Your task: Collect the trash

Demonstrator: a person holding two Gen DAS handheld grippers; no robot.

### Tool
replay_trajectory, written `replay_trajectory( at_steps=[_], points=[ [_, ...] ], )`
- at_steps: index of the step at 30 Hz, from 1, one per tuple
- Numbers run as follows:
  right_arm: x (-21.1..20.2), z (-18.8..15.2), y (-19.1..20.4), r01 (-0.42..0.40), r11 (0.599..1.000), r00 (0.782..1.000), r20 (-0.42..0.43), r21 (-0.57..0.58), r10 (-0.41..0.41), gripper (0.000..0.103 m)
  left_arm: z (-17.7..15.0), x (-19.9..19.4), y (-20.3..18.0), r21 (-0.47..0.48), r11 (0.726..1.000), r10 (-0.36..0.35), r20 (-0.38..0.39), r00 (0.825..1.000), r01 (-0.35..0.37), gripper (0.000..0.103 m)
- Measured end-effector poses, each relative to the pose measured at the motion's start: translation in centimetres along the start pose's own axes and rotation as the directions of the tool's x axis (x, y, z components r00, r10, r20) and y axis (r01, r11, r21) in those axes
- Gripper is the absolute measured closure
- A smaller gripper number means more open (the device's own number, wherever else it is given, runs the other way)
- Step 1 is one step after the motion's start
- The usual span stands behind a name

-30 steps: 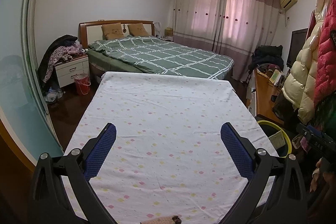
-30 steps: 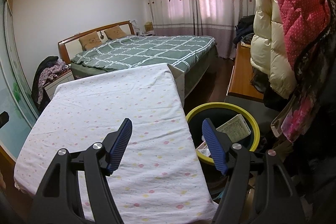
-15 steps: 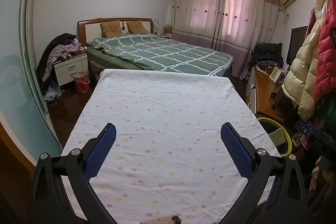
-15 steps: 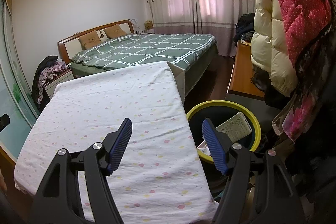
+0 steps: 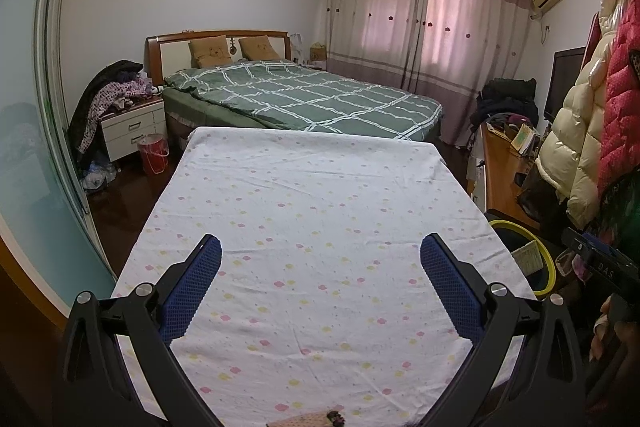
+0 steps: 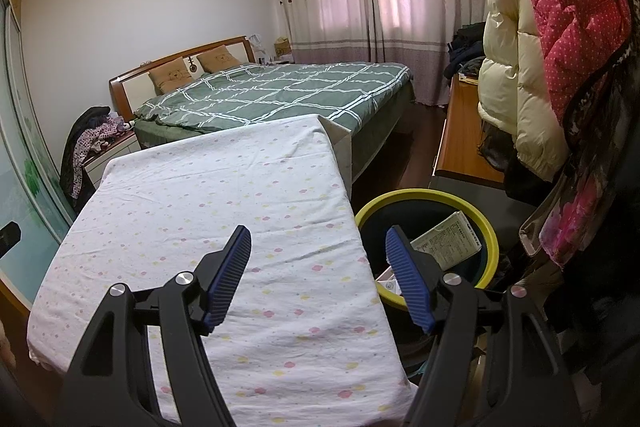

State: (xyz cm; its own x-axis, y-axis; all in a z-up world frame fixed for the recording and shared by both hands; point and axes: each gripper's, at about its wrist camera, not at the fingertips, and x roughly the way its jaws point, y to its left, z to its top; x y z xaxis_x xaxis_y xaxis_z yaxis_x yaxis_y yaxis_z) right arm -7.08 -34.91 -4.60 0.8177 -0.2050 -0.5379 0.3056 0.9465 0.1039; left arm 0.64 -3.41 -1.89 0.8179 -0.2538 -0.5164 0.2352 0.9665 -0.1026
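Above the covered table (image 5: 320, 227), the left gripper (image 5: 320, 283) is hovering with its blue-padded fingers (image 5: 192, 287) spread wide apart, and nothing is sitting between them. Under it the white cloth with small pink and yellow spots is lying flat, with a few soft wrinkles. At the near edge of the cloth, at the bottom of the left wrist view, a small pinkish thing (image 5: 316, 419) is showing, but I cannot tell what it is.

To the right, the right gripper (image 6: 320, 277) is also hanging open, though less widely, and it is holding nothing. Its left finger is standing over the cloth near the table's right edge, and its right finger (image 6: 408, 279) is showing in front of the trash bin (image 6: 490, 227). This bin, dark with a yellow rim, is standing on the floor just beside the table's right side. Inside it a printed paper box (image 6: 446, 245) is leaning against the wall, and something white (image 6: 386, 283) is lying lower down.

Beyond the table a bed (image 5: 304, 99) with a green checked cover is standing, with a nightstand (image 5: 134, 131) piled with clothes and a small red bucket (image 5: 153, 153) at its left. Pink curtains (image 6: 380, 7) are covering the far wall, and puffy coats (image 6: 560, 39) are hanging at the right side
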Motion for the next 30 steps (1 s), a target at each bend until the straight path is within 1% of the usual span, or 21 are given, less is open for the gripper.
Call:
replay_trajectory(
  at_steps=[30],
  points=[
    [0.43,-0.49,0.39,-0.001,1.0,1.0,-0.011,0.0,0.001,0.036,-0.84,0.73,-0.52,0.013,1.0,0.008,-0.007,1.0,-0.008,0.005]
  ],
)
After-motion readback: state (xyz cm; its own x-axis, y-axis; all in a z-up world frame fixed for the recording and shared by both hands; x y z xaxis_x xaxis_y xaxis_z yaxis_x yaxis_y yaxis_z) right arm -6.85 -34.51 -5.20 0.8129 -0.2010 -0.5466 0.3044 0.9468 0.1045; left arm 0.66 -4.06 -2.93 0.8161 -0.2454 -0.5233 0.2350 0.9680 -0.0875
